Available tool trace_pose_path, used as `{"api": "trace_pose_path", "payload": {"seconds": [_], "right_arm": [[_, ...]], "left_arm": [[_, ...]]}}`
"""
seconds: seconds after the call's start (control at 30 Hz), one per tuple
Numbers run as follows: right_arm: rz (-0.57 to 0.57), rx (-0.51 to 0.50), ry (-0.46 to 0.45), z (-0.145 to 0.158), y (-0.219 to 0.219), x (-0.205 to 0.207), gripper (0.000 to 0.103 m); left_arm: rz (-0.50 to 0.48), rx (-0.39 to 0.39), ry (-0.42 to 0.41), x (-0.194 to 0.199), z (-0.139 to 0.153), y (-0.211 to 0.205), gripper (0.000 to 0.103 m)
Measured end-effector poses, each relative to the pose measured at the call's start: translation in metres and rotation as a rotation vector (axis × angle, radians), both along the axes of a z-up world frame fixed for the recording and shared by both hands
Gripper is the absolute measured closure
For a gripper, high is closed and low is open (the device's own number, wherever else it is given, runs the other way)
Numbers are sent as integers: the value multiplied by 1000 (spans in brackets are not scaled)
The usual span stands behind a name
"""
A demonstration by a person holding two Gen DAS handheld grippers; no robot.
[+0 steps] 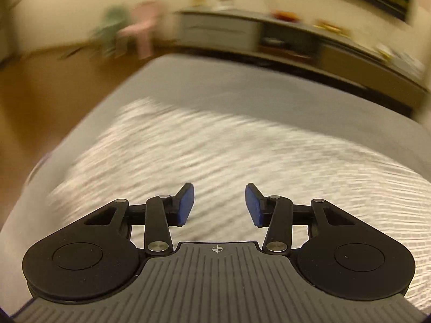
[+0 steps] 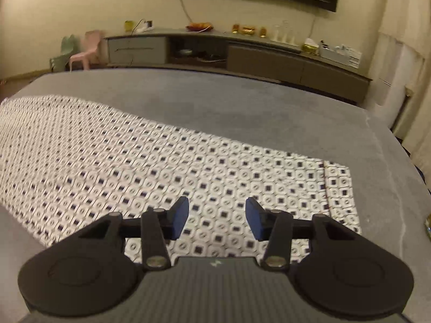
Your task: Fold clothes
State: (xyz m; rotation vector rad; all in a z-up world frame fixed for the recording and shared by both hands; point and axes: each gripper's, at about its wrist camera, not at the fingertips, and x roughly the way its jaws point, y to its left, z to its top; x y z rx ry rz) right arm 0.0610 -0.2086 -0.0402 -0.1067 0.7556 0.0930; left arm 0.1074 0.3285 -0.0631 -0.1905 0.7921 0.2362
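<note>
A white garment with a pattern of small dark squares lies spread flat on a grey bed. In the right wrist view its right hem sits just right of my right gripper, which hovers over the cloth with its blue pads apart and nothing between them. The left wrist view is blurred by motion. There the same garment stretches under my left gripper, whose blue pads also stand apart and empty.
A long low cabinet with bottles and a dish runs along the far wall. Pink and green plastic chairs stand at its left end. Wooden floor lies left of the bed. A curtain hangs at the right.
</note>
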Motion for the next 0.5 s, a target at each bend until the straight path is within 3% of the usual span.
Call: {"api": "trace_pose_path", "payload": {"seconds": [0.07, 0.17, 0.27, 0.37, 0.5], "right_arm": [[5, -19, 15, -5, 6, -2, 56], [-9, -36, 42, -14, 10, -5, 56], [-50, -20, 44, -17, 2, -15, 54], [-126, 21, 57, -17, -16, -31, 48], [-246, 70, 70, -18, -43, -59, 42]], "left_arm": [[62, -20, 18, -9, -3, 34, 73], [91, 25, 27, -12, -7, 63, 71], [138, 14, 96, -5, -26, 87, 72], [155, 39, 85, 2, -32, 97, 70], [202, -7, 67, 2, -31, 110, 75]]}}
